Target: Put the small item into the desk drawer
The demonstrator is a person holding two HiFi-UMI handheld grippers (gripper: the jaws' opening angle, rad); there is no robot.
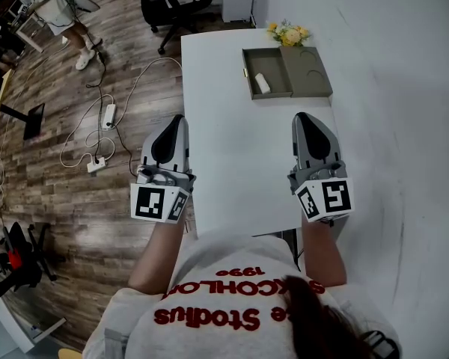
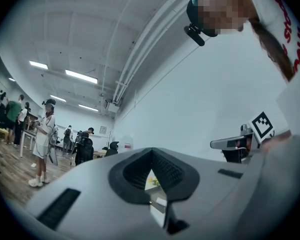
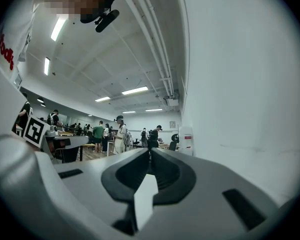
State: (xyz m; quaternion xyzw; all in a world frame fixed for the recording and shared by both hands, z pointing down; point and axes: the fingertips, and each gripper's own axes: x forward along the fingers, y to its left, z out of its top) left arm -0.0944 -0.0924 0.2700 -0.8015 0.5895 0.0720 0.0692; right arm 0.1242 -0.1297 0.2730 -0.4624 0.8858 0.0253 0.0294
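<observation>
Left claw [image 1: 179, 119] and right claw [image 1: 302, 117], both closed, face the drawer [image 1: 275, 67].

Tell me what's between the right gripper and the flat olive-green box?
Nothing. The head view shows only bare white tabletop between the grey right gripper and the flat olive-green box.

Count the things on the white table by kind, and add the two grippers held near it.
Grippers: 2 (left gripper, right gripper)
Olive drawer box: 1
Small white item: 1
Yellow flower bunch: 1
Total: 5
</observation>
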